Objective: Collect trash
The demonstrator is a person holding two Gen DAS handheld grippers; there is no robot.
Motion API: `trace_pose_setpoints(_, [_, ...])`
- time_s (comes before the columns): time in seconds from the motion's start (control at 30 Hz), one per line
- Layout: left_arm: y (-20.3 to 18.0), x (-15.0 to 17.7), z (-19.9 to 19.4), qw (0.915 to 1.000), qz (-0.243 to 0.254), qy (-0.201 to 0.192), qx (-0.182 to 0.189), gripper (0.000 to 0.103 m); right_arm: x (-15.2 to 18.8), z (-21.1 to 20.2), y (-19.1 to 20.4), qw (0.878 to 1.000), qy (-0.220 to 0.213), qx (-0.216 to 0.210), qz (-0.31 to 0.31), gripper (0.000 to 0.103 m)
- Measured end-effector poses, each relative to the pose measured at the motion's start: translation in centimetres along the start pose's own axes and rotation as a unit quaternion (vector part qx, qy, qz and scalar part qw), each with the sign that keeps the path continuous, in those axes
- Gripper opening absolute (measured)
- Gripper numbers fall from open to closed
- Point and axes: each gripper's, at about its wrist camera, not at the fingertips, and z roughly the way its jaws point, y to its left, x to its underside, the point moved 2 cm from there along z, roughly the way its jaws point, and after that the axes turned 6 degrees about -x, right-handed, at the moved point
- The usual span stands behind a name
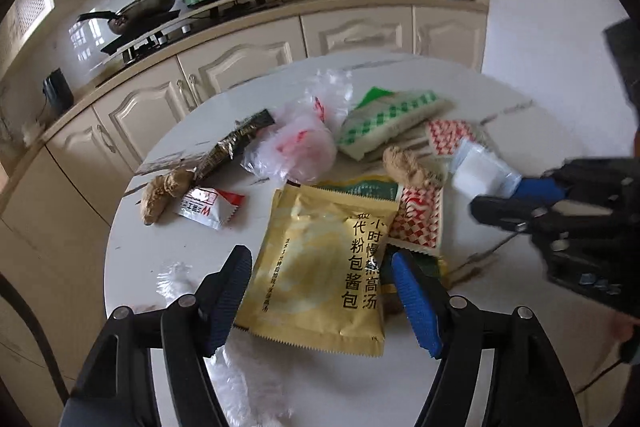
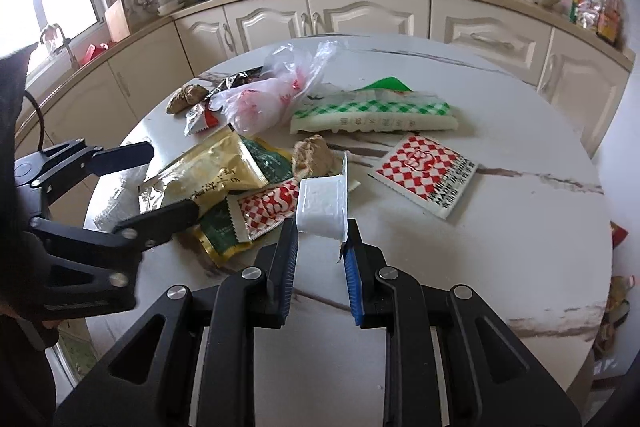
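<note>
Left tongs [image 1: 320, 291] spread wide, straddling gold sauce packet [image 1: 320, 267] flat on round white desk [image 1: 168, 239], pads clear of it. Right tongs [image 2: 322, 251] pinching small white plastic tub [image 2: 322, 205], raised just above desk. Remaining trash nearby: red-checked sachets [image 2: 426, 173], green-checked wrapper [image 2: 372, 115], crumpled clear bag [image 2: 264, 99], ginger piece [image 2: 314, 155].

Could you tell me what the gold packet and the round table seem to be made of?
Gold packet: probably metallised plastic film, glossy, with crimped, serrated seals. Round table: glossy white with grey veins, so marble or a marble-look slab; which one cannot be told.
</note>
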Motion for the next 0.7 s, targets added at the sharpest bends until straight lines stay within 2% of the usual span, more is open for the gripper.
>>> trace_pose_setpoints(0.1, [-0.7,-0.2,1.2,0.9998,0.013,0.013,0.001,0.067,0.0,-0.2,-0.3,1.0,-0.002,0.001,0.003,0.021])
trace_pose_setpoints(0.13, [-0.7,-0.3,1.5,0.9999,0.008,0.014,0.006,0.064,0.0,-0.3,-0.4,1.0,-0.002,0.001,0.003,0.021])
trace_pose_setpoints(0.17, [-0.5,-0.3,1.7,0.9997,-0.001,0.017,0.02,0.055,-0.1,-0.3,-0.5,1.0,-0.002,0.0,0.003,0.021])
trace_pose_setpoints(0.3, [-0.1,-0.5,1.9,0.9993,-0.012,0.012,0.033,0.048,-0.1,-0.3,-0.6,1.0,-0.001,-0.003,0.002,0.021])
trace_pose_setpoints(0.33, [0.1,-0.6,1.9,0.9991,-0.017,0.009,0.037,0.044,0.0,-0.3,-0.6,1.0,-0.002,-0.003,0.003,0.021])
trace_pose_setpoints(0.37, [0.4,-0.7,1.6,0.9989,-0.022,0.001,0.042,0.029,0.0,-0.3,-0.6,1.0,-0.002,-0.003,0.002,0.021])
trace_pose_setpoints(0.43, [1.1,-1.1,1.0,0.9978,-0.034,-0.01,0.056,0.018,-0.1,-0.3,-0.5,1.0,-0.003,-0.003,0.002,0.021])
trace_pose_setpoints(0.7, [2.8,-0.7,0.1,0.9951,-0.07,-0.022,0.067,0.009,-0.3,-1.5,0.6,1.0,-0.015,-0.005,-0.004,0.021])
